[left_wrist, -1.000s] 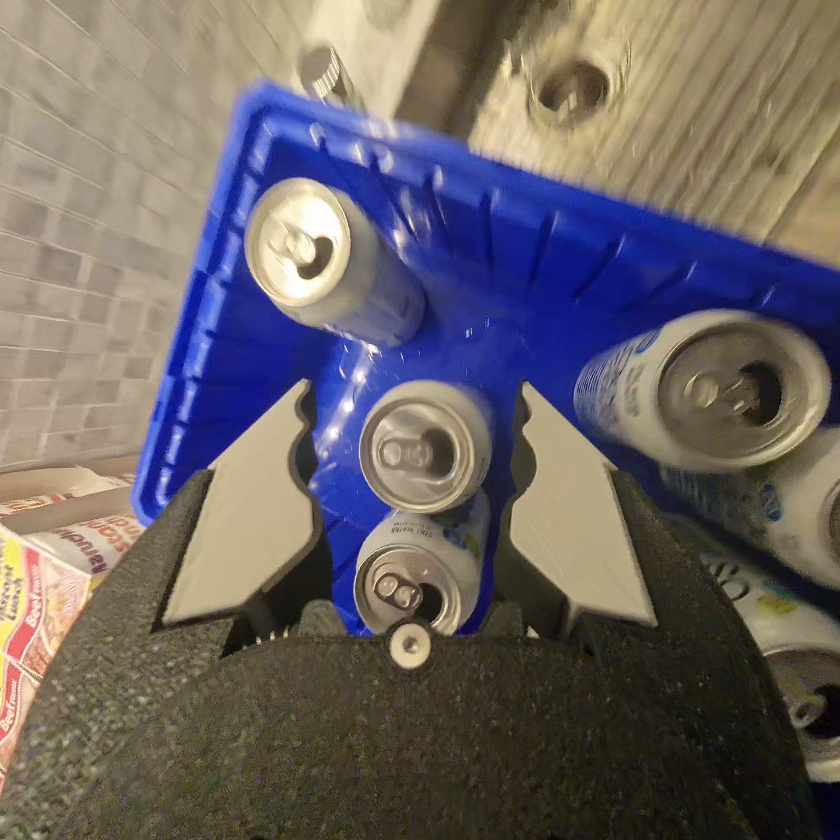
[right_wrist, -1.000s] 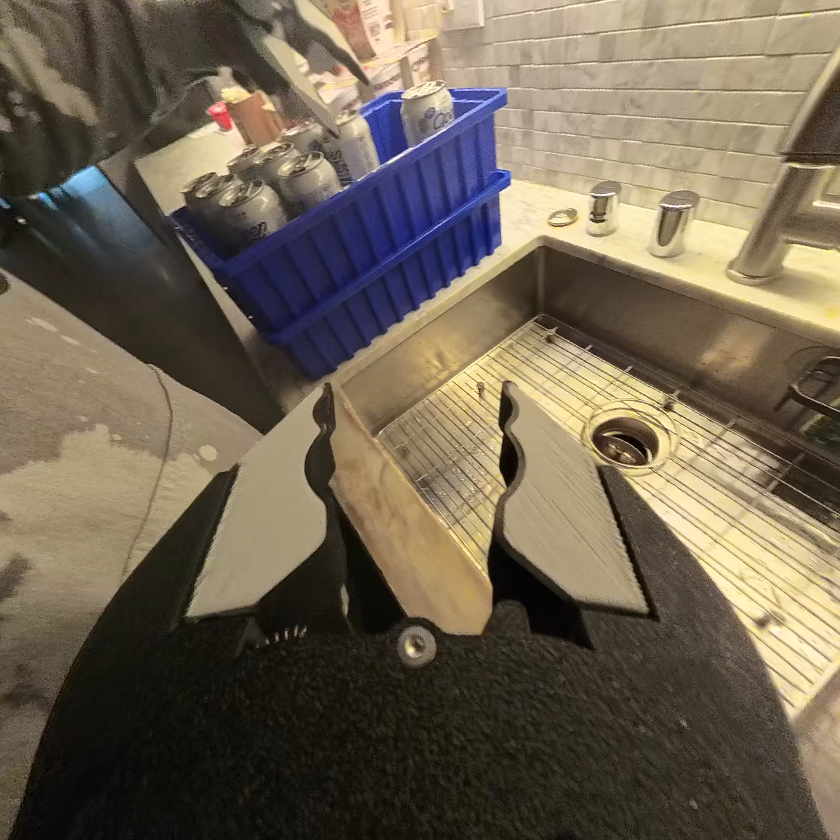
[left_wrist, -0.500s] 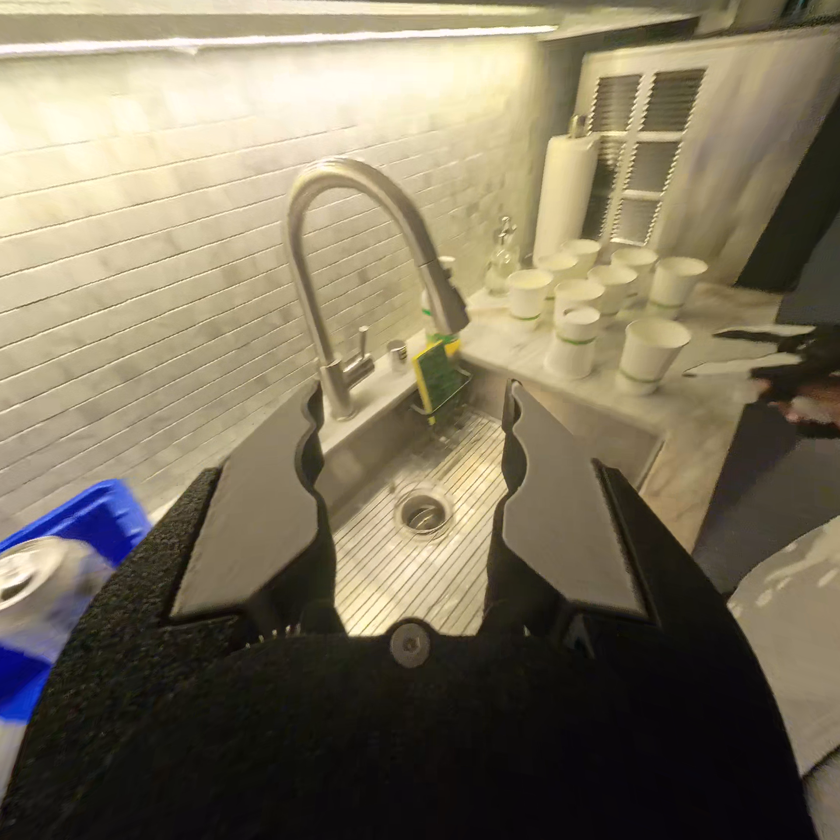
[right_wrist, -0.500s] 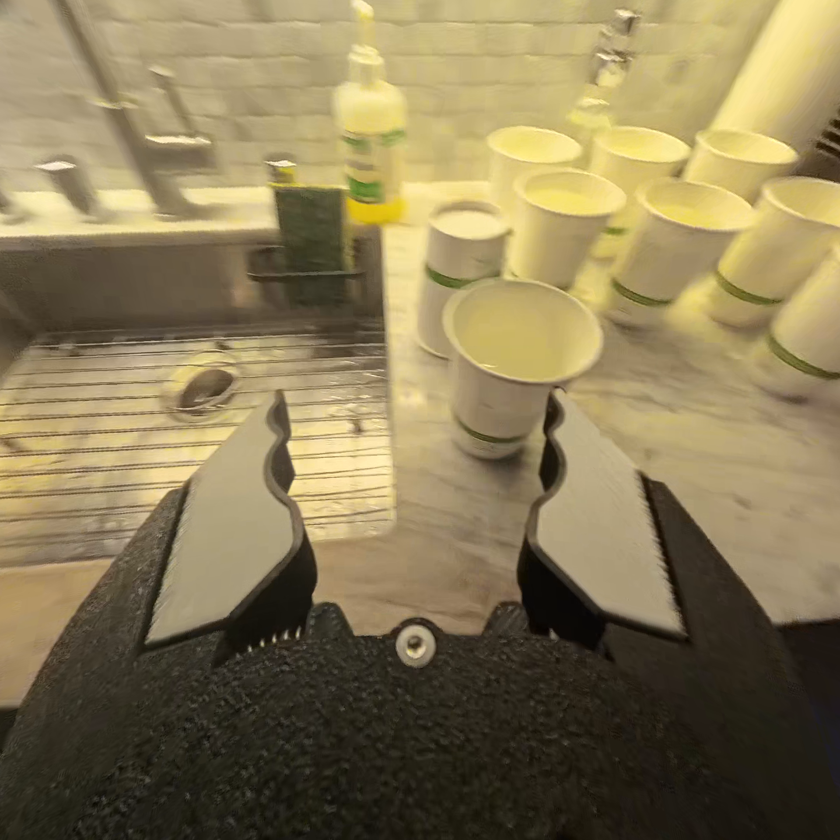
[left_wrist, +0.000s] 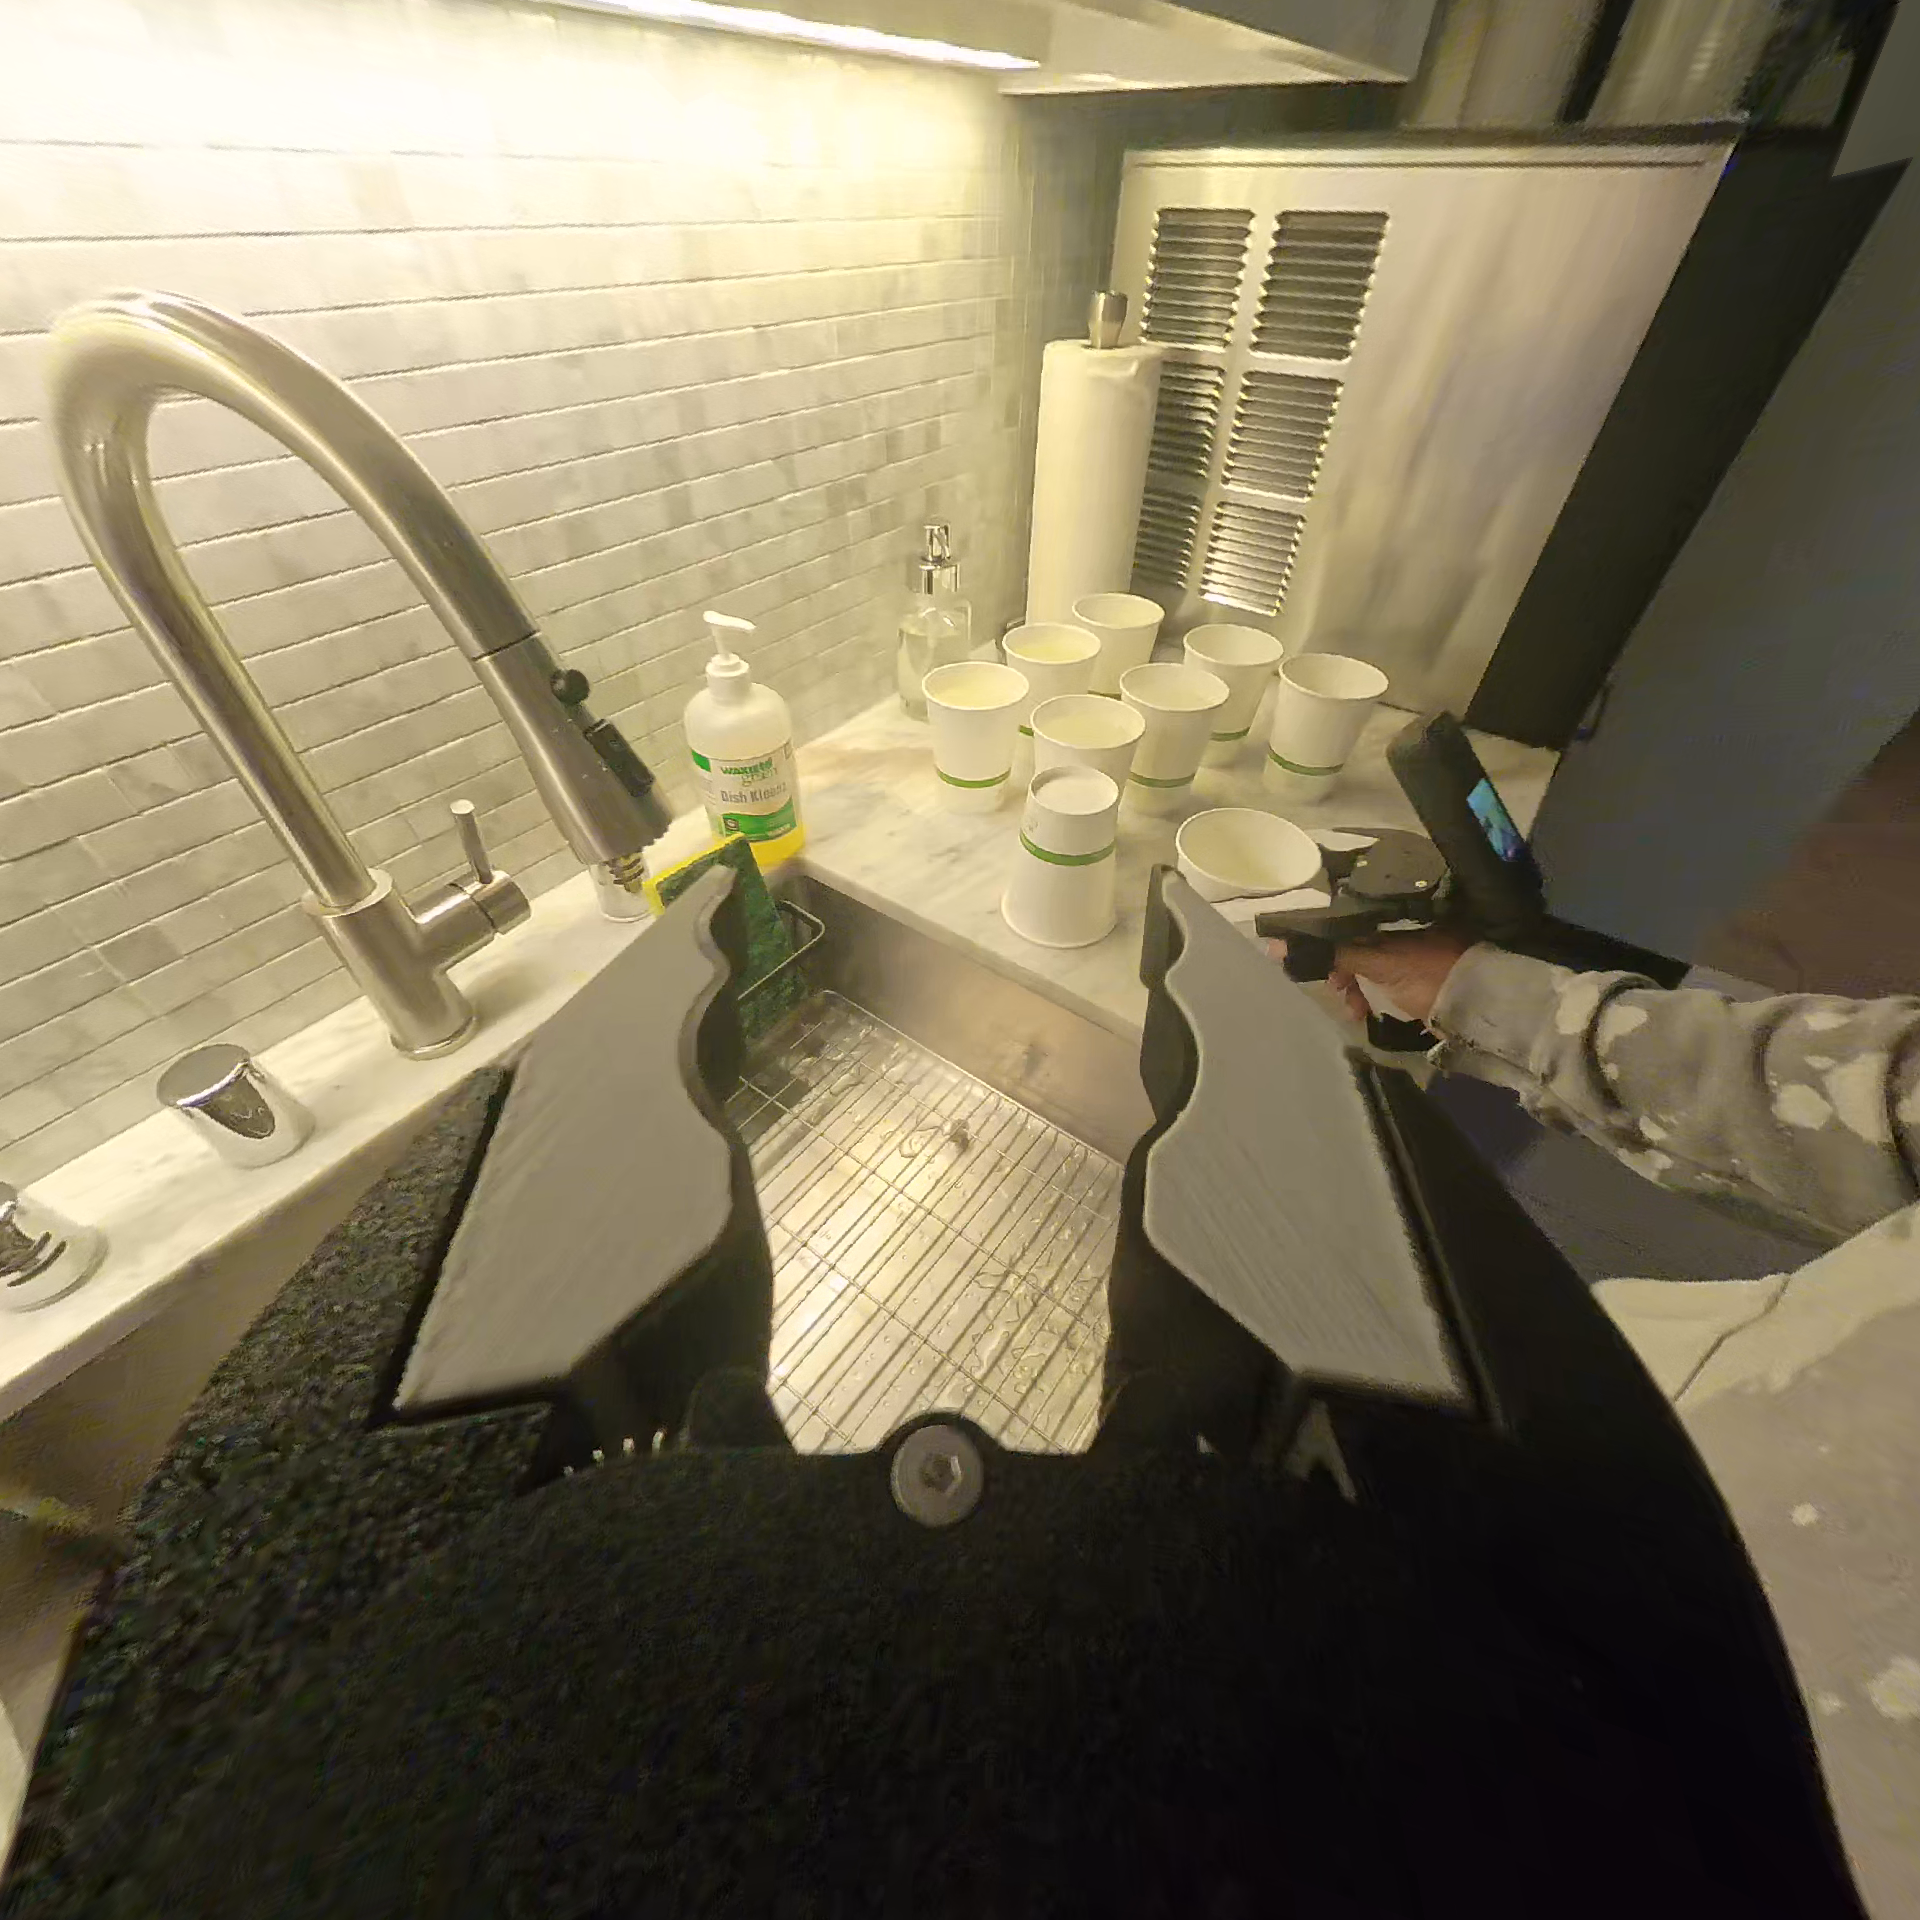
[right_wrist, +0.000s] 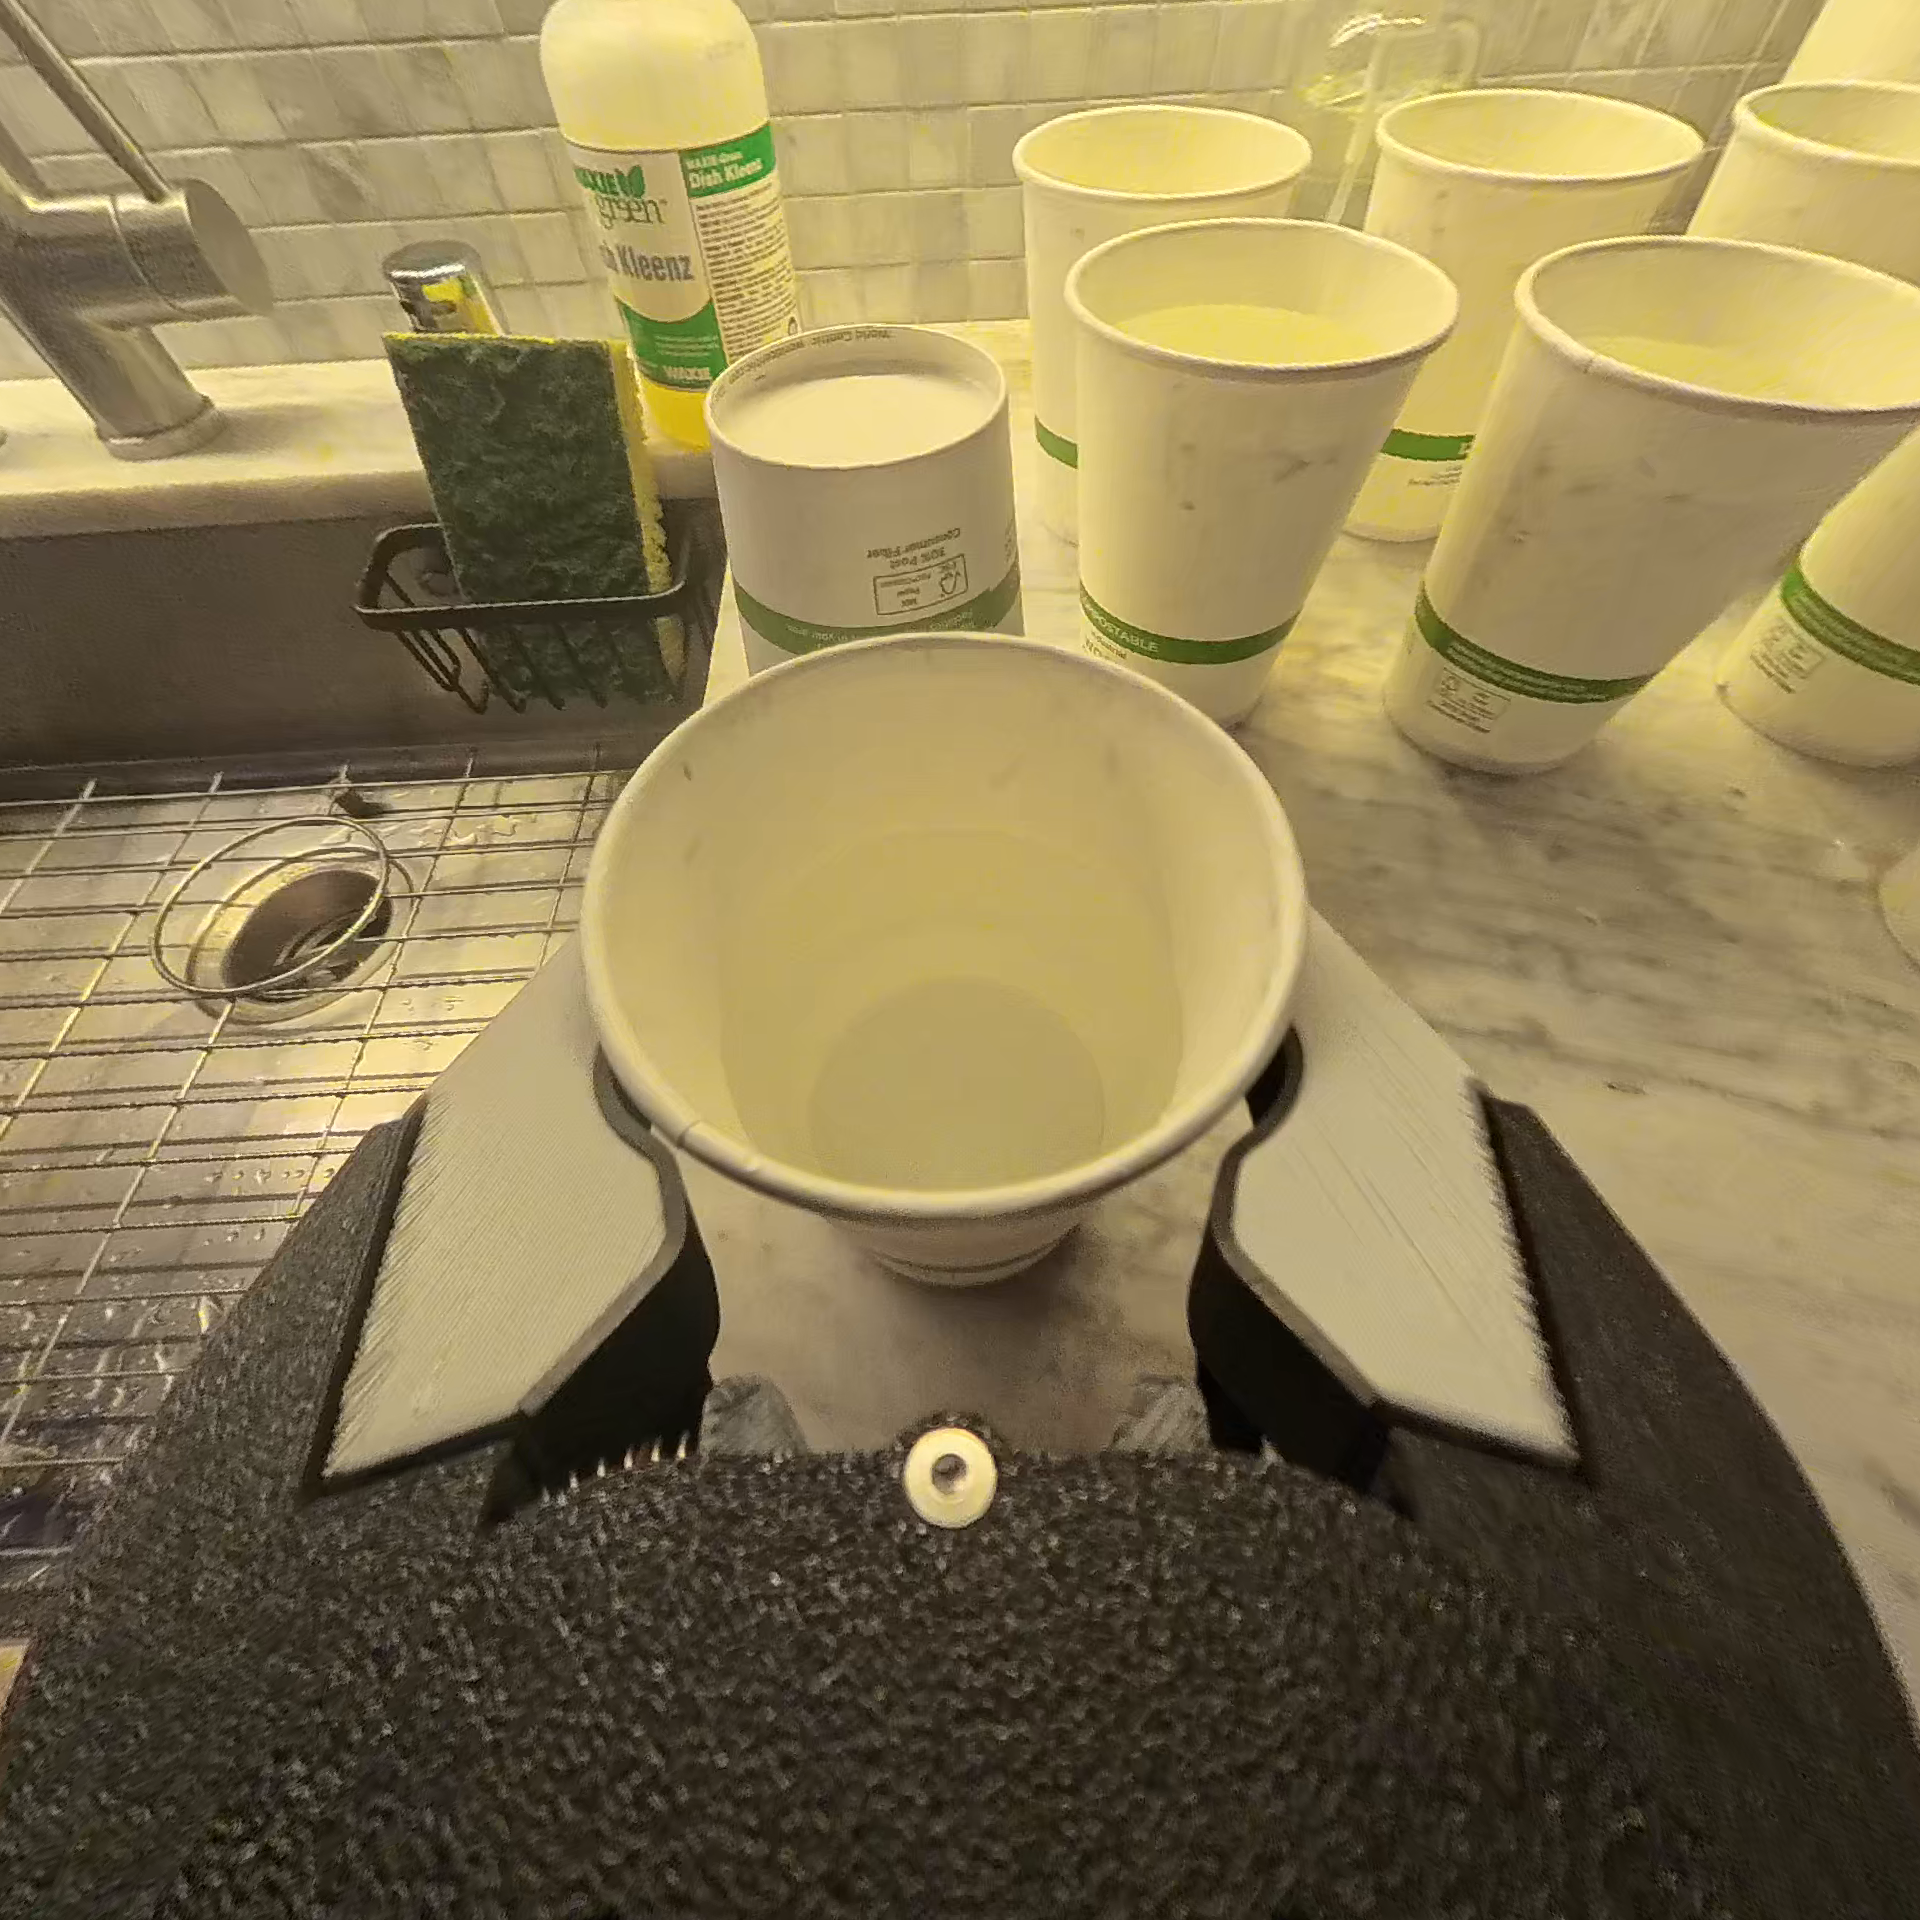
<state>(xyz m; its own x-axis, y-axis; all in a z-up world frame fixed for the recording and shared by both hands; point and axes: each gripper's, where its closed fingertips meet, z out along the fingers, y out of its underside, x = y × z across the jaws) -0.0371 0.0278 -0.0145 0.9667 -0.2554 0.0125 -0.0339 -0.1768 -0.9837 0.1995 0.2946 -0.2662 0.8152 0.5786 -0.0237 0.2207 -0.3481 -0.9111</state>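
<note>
The right gripper (right_wrist: 940, 1049) has closed in on the nearest paper cup (right_wrist: 935, 987): half a second ago the cup stood ahead of the fingers (right_wrist: 520, 1195), and it now sits between them, upright on the marble surface (right_wrist: 1558, 935) just beside the sink (right_wrist: 208, 1039). The fingers are spread wide on either side of it, near the rim; whether they touch the cup wall cannot be told. Just behind stands an upside-down cup (right_wrist: 868, 509), with more upright cups (right_wrist: 1247, 447) to its right. A green sponge (right_wrist: 530, 478) leans in a wire holder on the sink wall, a soap bottle (right_wrist: 675, 197) behind it.

The left gripper (left_wrist: 935, 935) hangs over the sink grid (left_wrist: 914, 1195), fingers (left_wrist: 592, 1143) wide and empty; its view has steadied and tipped lower than before, with the faucet (left_wrist: 260, 623) at left. Farther off in that view, the right gripper (left_wrist: 1351, 904) reaches the cup (left_wrist: 1247, 852).
</note>
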